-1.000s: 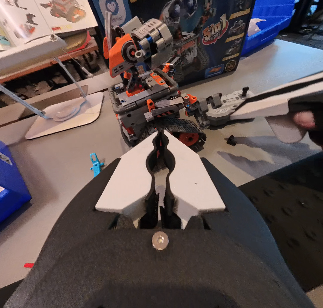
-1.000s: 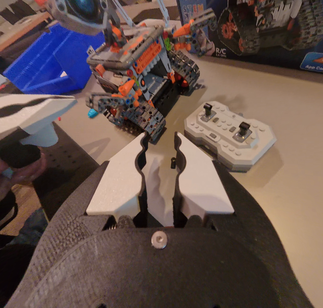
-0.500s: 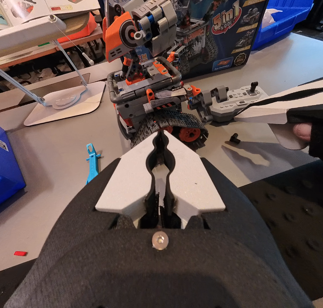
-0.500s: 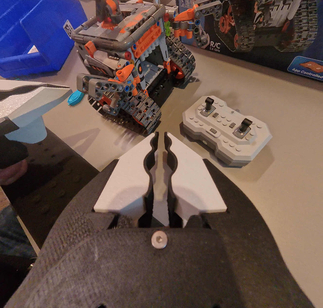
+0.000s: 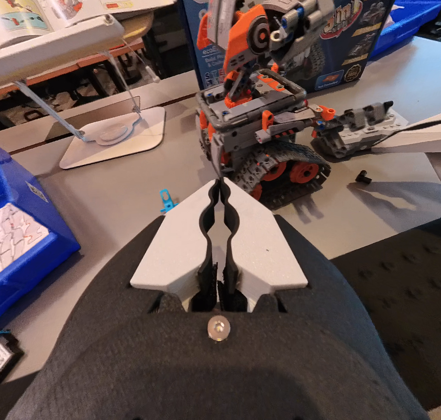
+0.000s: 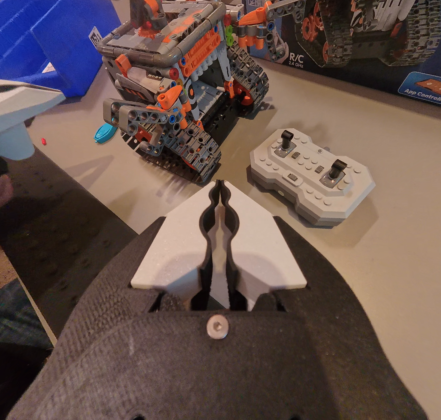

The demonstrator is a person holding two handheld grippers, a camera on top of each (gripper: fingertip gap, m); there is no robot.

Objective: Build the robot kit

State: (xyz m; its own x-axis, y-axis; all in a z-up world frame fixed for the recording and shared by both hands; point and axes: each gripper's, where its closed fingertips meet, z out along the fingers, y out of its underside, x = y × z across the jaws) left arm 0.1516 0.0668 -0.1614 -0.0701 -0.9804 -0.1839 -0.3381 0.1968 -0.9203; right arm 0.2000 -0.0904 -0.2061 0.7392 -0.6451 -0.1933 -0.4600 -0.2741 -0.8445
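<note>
Right wrist view, grey-orange tracked brick robot (image 6: 181, 93), grey controller (image 6: 312, 177) beside

We see our right gripper (image 6: 220, 184) with its two white fingers (image 6: 181, 236) pressed together at the tips, holding nothing. Just past the tips sits a grey and orange toy robot built from bricks, with black rolling tracks (image 6: 181, 93). A light grey remote with two black sticks (image 6: 310, 177) lies beside it on the pale table (image 6: 381, 277). A small light blue piece (image 6: 105, 133) peeks out by the robot's track. Behind are a dark blue picture box (image 6: 358, 39) and a blue plastic bin (image 6: 55, 41). Our other gripper (image 6: 26, 98) shows at the left edge; we think it is closed, but we can't be sure.
</note>
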